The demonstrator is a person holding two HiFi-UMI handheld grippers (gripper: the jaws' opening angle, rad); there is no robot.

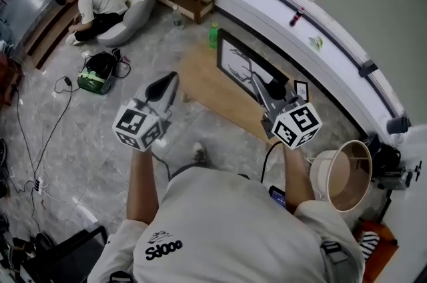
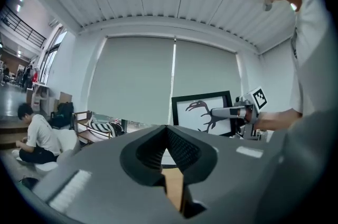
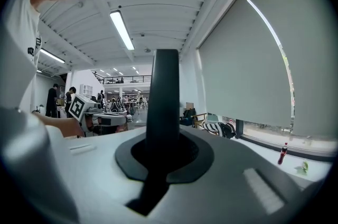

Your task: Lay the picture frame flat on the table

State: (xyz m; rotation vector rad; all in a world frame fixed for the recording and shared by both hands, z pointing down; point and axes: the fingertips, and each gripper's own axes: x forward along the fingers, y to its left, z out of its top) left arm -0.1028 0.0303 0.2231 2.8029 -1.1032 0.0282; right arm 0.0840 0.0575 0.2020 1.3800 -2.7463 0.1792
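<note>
Head view has the picture frame standing upright near the far edge of the low wooden table, its black border and dark bird-like print facing the person. It is not lying down yet, so the task is at the approach stage, with nothing gripped.

The left gripper hangs over the near left part of the table, apart from the frame. In the left gripper view its jaws meet at the tips with nothing between them, and the frame shows beyond them to the right.

The right gripper is close in front of the frame's right half; I can't tell from here whether it touches the frame. In the right gripper view its jaws are pressed together into one dark blade, holding nothing, and the frame does not appear there at all.

As I read it, the next move calls for parting one pair of jaws and taking the frame by its top or side edge. The other gripper would steady the base, and the frame would be tipped down gently so it doesn't slap the table or slide off the far edge.
</note>
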